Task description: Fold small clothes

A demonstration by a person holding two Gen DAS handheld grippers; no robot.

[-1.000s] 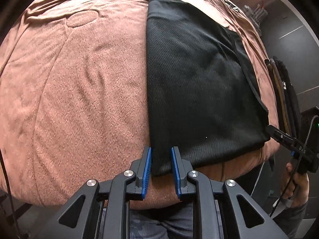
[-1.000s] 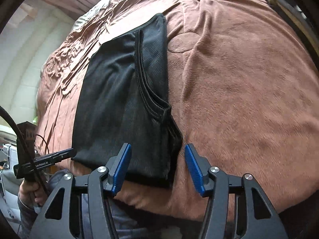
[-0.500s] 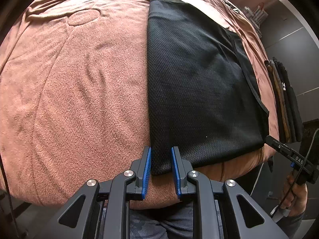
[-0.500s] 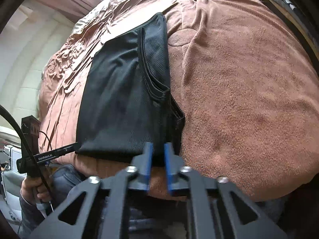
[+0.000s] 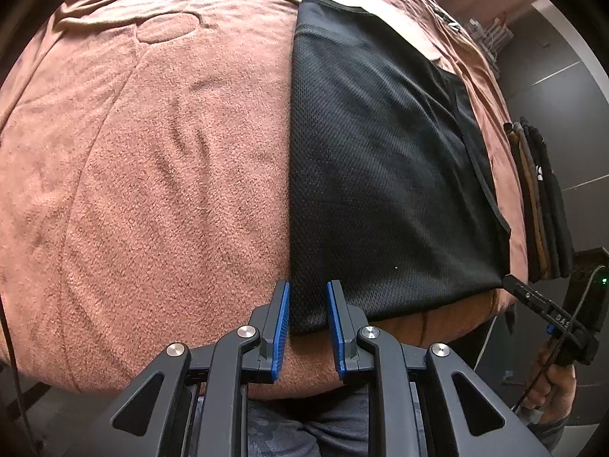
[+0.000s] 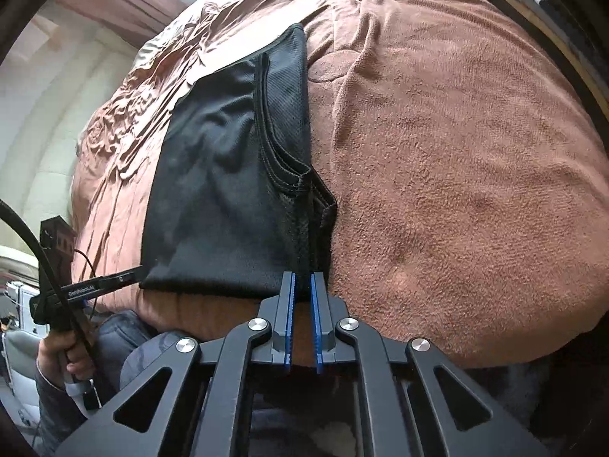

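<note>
Both sets of jaws were seen at the near edge of a black garment [image 5: 384, 175], one at each near corner. That garment was laid folded lengthwise on a brown blanket [image 5: 152, 175], which covered the whole surface, and its long axis ran away from the jaws. Folded clothes [image 5: 540, 205] were stacked at the blanket's right edge, apart from the garment. The left gripper [image 5: 307, 320] was held partly open, its blue pads [image 5: 281, 327] set either side of the garment's near left corner; whether the cloth was gripped could not be told. The right gripper [image 6: 302, 316] was nearly closed, and the near right corner, where layered hems [image 6: 304, 205] bunched, was pinched between its tips.
</note>
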